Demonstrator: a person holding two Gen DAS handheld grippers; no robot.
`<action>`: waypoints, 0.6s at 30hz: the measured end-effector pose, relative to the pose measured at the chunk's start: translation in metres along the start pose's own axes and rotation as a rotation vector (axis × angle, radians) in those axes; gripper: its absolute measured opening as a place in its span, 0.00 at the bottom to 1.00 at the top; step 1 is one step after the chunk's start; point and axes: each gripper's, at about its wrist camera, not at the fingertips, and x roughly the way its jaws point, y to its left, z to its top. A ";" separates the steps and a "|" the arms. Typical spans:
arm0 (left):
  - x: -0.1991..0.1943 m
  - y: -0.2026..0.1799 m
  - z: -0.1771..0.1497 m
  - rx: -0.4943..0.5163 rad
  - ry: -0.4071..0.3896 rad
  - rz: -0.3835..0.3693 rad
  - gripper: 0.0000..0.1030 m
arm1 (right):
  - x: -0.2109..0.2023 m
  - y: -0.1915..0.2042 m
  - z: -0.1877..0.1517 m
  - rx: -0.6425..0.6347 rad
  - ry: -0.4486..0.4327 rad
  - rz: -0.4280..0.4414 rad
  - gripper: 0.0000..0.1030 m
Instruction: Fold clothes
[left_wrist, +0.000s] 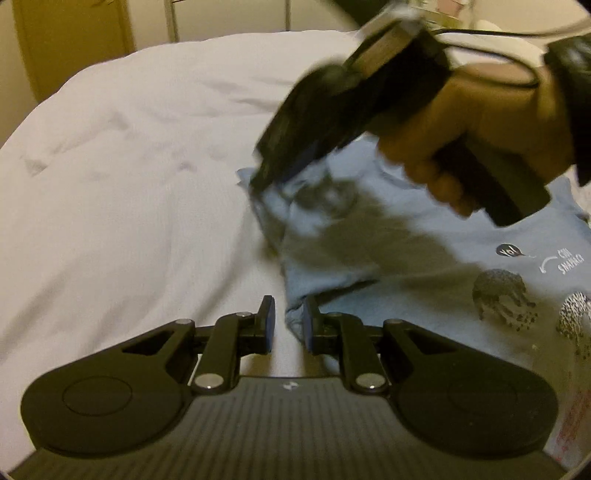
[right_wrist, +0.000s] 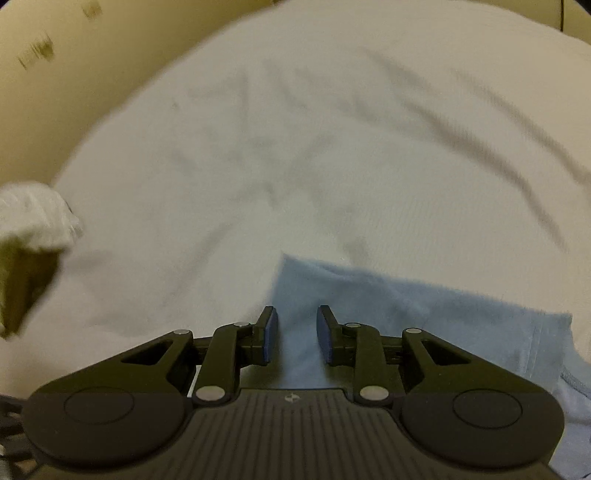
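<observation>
Left wrist view: blue t-shirt (left_wrist: 424, 258) lies on the white bed sheet (left_wrist: 129, 166), to your right

Your left gripper (left_wrist: 289, 319) has its fingers a bit apart around the shirt's near corner, nothing pinched. Your right gripper (right_wrist: 297, 332) is also parted, over the far corner, so both edges sit right at your tongs

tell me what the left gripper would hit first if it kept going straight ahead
Probably the blue shirt: its crumpled corner lies just ahead of the open left gripper, by the right finger. Slightly to the left, it would meet the white sheet instead. Depth is hard to judge.
</observation>
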 end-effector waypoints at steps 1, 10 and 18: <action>0.003 0.000 0.000 0.005 0.008 -0.002 0.12 | 0.001 -0.004 -0.002 0.022 -0.002 -0.022 0.25; 0.019 -0.004 -0.003 0.051 0.064 -0.006 0.14 | -0.035 -0.001 -0.046 0.035 0.014 0.021 0.27; 0.010 -0.011 0.005 0.092 0.082 0.029 0.15 | -0.084 -0.018 -0.086 0.124 -0.002 0.015 0.27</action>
